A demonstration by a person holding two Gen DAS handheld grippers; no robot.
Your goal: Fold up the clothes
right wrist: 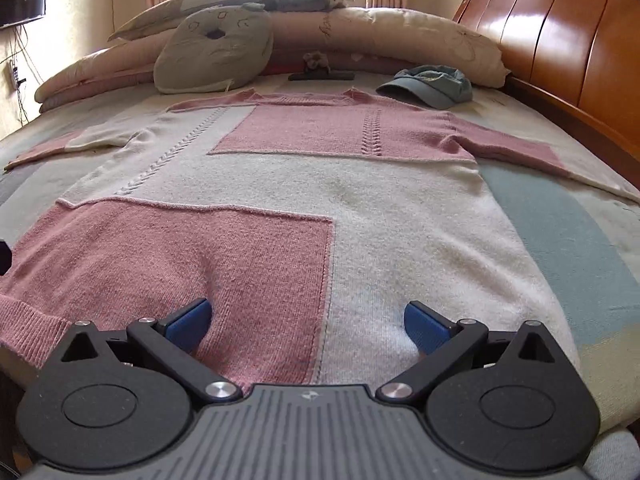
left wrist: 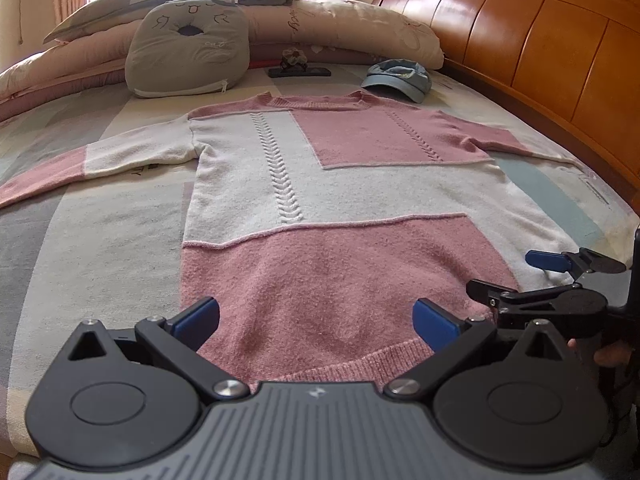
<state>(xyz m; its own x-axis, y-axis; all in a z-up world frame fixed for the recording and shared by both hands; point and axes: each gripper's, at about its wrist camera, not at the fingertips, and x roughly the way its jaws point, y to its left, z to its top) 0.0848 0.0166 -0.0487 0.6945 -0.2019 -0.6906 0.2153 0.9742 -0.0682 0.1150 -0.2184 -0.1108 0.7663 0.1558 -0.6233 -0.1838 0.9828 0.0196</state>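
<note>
Facing cushion [left wrist: 188, 46] stitched "cat", tongs [left wrist: 316, 320] spread.

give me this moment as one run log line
phase: pre-grasp | sweater: flat on bed, unfolded, sleeves out | left gripper: open, over pink hem | right gripper: open, over hem | cap: beyond collar

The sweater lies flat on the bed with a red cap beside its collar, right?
Not quite: the cap is blue, not red, as the right wrist view shows. The sweater does lie flat on the bed, with the cap beside its collar.
</note>
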